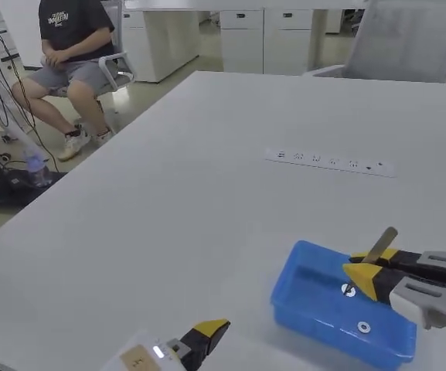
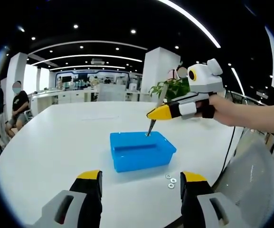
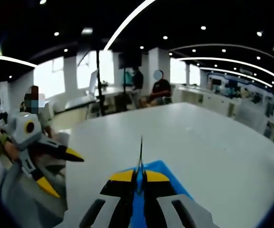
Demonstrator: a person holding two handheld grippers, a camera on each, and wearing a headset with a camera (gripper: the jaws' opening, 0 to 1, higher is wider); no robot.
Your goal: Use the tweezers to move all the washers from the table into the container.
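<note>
Tweezers of thin metal (image 1: 380,247), clenched in the yellow-tipped right gripper (image 1: 359,272), dip into the blue plastic container (image 1: 315,317); the left gripper (image 2: 141,176) gapes empty near small steel washers (image 2: 171,181).

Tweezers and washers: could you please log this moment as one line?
right gripper: shut on tweezers, tip over blue container | left gripper: open | washers: some on table
</note>
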